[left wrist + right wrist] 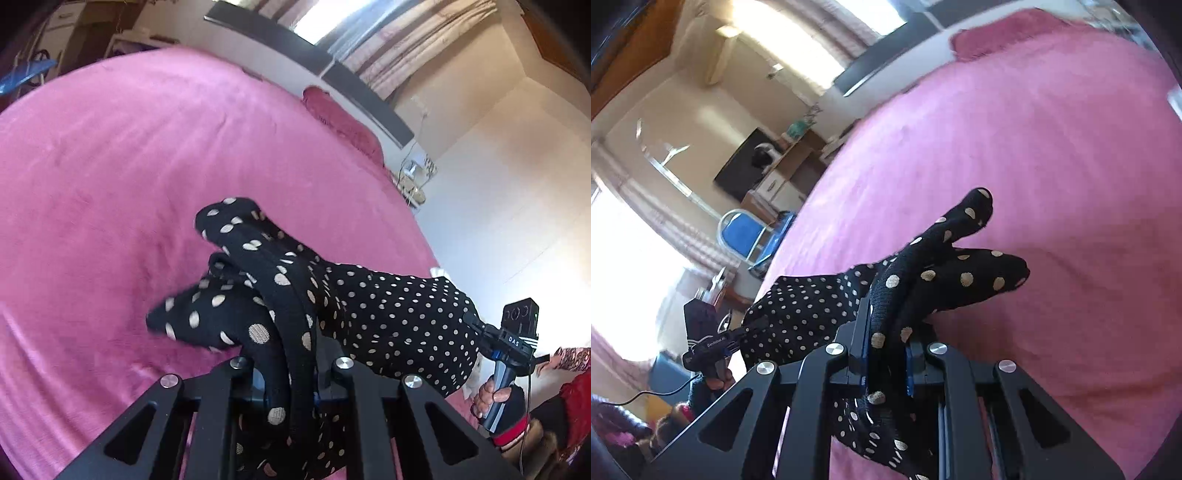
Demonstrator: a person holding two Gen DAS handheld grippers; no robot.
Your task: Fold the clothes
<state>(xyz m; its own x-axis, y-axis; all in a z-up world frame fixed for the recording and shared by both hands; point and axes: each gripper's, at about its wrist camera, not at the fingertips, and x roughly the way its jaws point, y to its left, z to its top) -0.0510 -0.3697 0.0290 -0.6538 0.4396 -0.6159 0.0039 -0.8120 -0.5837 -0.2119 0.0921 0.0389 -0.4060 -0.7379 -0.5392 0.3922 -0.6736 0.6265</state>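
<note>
A black garment with pale polka dots (pixel 399 317) hangs stretched between both grippers above the pink bed (pixel 129 177). In the left wrist view my left gripper (pixel 288 369) is shut on one bunched end, whose folds spill forward over the fingers and hide them. The right gripper (pixel 475 322) pinches the other end at the far right, with a hand (pixel 493 398) on its handle. Seen from the right wrist, my right gripper (pixel 886 354) is shut on the garment (pixel 798 314), cloth squeezed between its blue pads (pixel 909 369). The left gripper (pixel 751 328) grips the far end at left.
The pink bedspread (pixel 1052 184) fills most of both views. A dark pink pillow (pixel 343 122) lies against the dark headboard (pixel 314 62). A blue chair (pixel 742 232) and a dark cabinet (pixel 746 162) stand beside the bed. Curtained windows (pixel 631 266) are bright.
</note>
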